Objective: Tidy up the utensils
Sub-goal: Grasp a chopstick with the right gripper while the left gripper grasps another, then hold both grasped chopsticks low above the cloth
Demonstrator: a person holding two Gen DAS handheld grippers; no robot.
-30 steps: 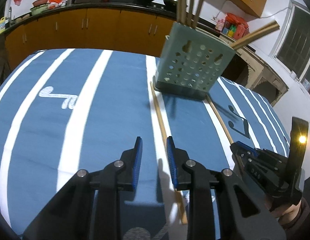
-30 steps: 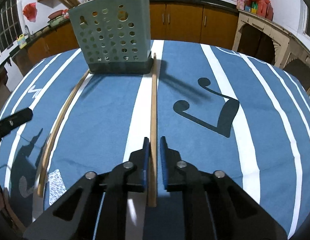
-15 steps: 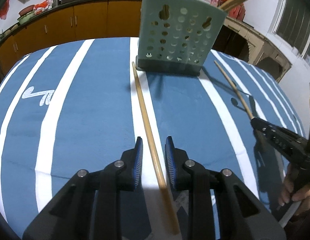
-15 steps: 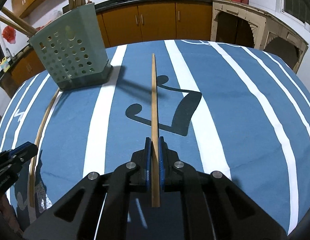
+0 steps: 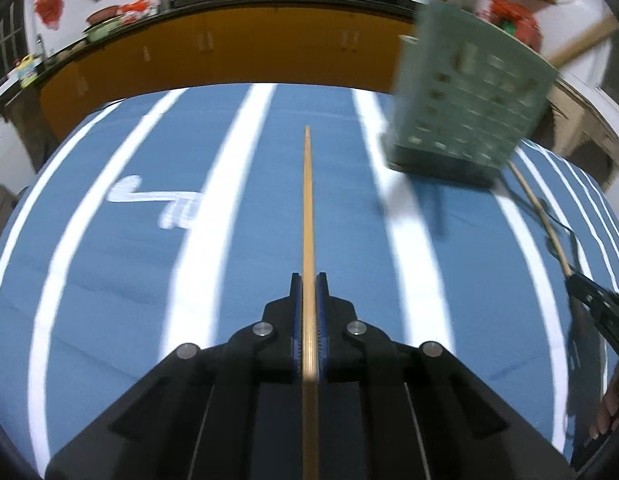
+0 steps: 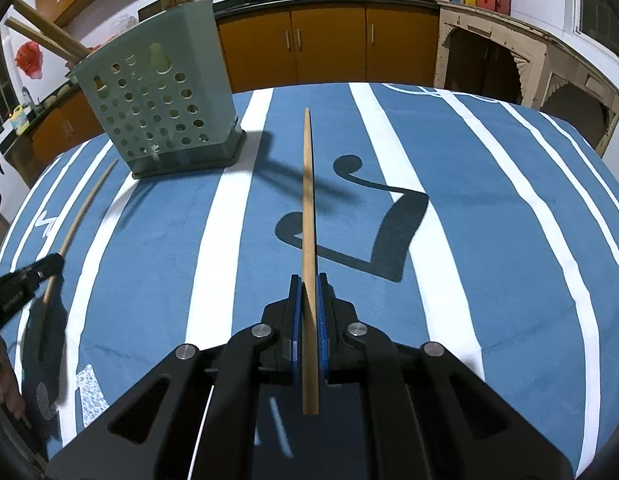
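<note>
My left gripper is shut on a wooden chopstick that points straight ahead above the blue cloth. My right gripper is shut on a second wooden chopstick, also lifted and pointing forward. The green perforated utensil holder stands at the far left in the right wrist view and at the upper right in the left wrist view, blurred there. Several chopsticks stick out of its top. Each gripper shows in the other's view: the right one, the left one.
The table is covered by a blue cloth with white stripes. Orange kitchen cabinets and a dark counter with pans run behind it. A carved pale cabinet stands at the right.
My left gripper has shut on the chopstick that lay between its fingers and lifted it, swinging left of the holder. My right gripper keeps its chopstick, raised slightly.
</note>
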